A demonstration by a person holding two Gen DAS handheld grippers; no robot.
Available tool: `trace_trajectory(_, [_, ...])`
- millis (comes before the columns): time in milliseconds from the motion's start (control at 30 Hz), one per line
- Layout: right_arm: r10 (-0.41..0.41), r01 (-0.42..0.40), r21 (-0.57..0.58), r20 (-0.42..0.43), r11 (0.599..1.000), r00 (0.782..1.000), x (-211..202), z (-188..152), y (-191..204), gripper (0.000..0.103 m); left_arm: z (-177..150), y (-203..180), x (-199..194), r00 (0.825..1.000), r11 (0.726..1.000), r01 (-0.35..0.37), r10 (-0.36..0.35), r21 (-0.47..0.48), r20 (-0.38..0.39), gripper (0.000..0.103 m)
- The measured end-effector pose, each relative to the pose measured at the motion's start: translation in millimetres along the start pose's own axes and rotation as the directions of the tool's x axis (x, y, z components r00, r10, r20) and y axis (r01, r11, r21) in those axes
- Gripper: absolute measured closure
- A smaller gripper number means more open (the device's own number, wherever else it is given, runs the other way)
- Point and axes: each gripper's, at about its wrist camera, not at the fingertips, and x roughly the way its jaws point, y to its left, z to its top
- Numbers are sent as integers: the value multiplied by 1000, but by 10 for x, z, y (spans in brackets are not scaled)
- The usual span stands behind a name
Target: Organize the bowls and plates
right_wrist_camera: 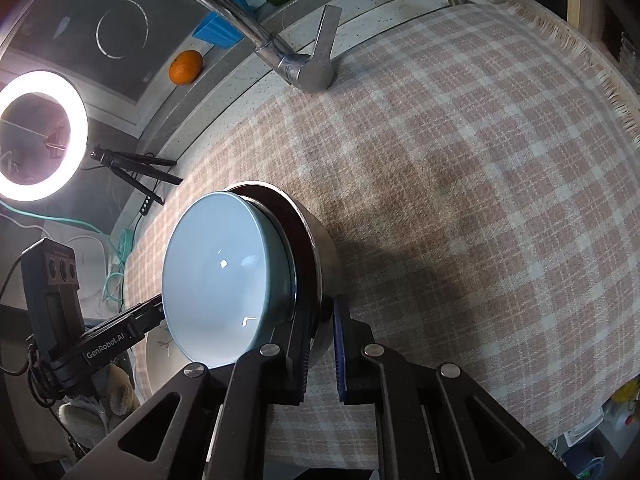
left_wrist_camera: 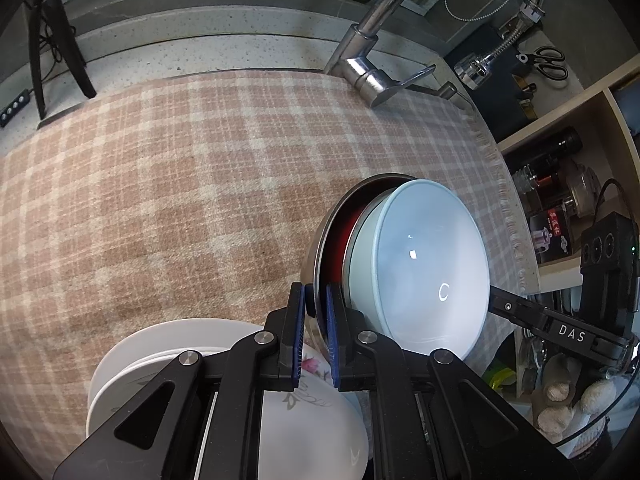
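i have the nested bowls mid-carry: left tool (left_wrist_camera: 316, 316) and right tool (right_wrist_camera: 323, 334) each clamp the steel bowl (right_wrist_camera: 320, 240) rim from opposite sides, blue bowl (left_wrist_camera: 432, 268) inside, held above the checked cloth (left_wrist_camera: 180, 184) on the counter. next, i judge, lowering level onto the white plates (left_wrist_camera: 132, 356). faucet (left_wrist_camera: 372, 68) and shelves behind.

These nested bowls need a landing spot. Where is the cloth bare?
The checked cloth is bare from the faucet to the white plates. It is crowded there, beneath the metal bowl both grippers hold.
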Motion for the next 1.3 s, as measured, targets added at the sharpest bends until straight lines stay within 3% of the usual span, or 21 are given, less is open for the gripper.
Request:
trace_trajectory(633, [-15,15,-21,11,1000,1000,-130,12,62,94,8,-47,-110,1000,1000,6,-6,12,26,94])
trace_trajectory(1300, [10,-7,-117,23,993,1000,-444,-150,557,93,-127,-18,-672,994,1000,-4,3,13,108,94])
